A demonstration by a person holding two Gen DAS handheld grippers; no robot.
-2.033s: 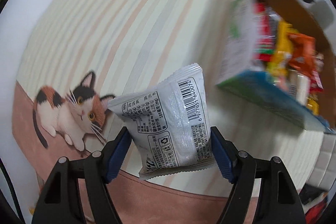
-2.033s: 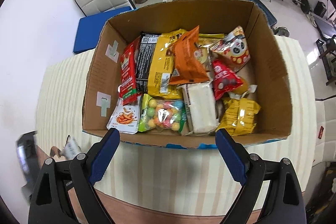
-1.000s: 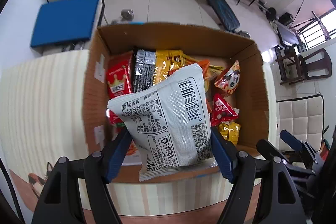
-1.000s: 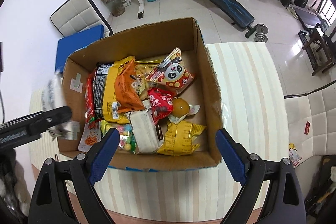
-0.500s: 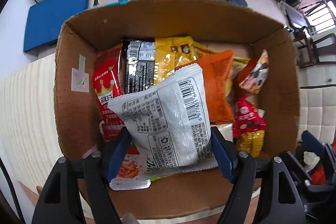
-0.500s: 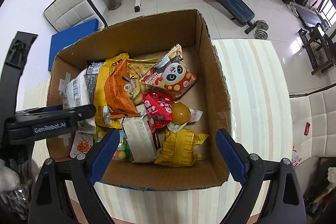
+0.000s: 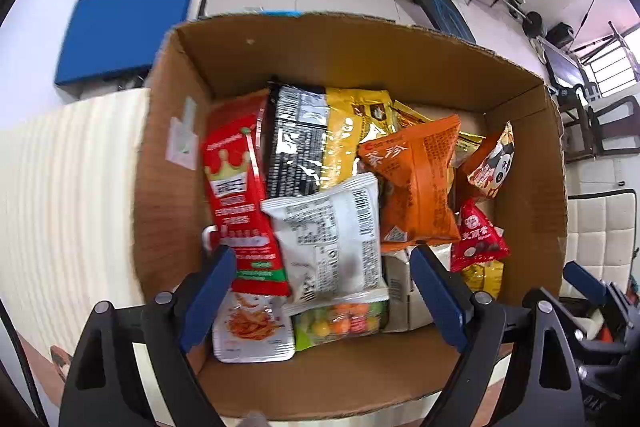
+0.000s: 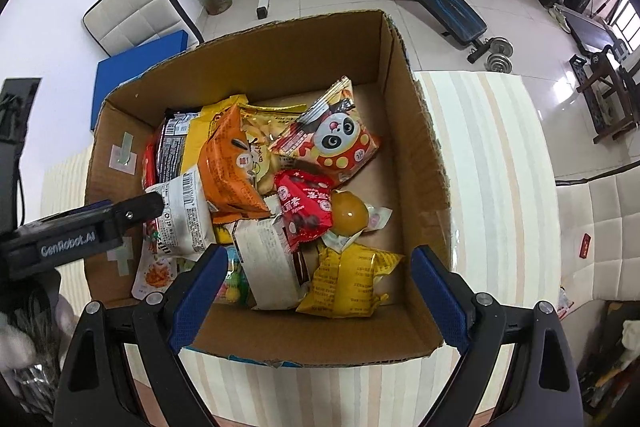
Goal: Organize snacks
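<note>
Left wrist view shows the left gripper point(image 7: 320, 287) opening over the brown cardboard box point(image 7: 360, 67), its blue pads clear of the white foil snack packet point(image 7: 332, 239) lying between them on the pile, so I'd finish spreading before lifting straight up.

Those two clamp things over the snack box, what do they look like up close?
Each is a black plastic frame with silver rivets and triangular cut-outs, ending in two fingers tipped with blue pads. The left gripper and right gripper match. Seen side-on from the right wrist, the left one carries white lettering, "GenRobot.AI".
</note>
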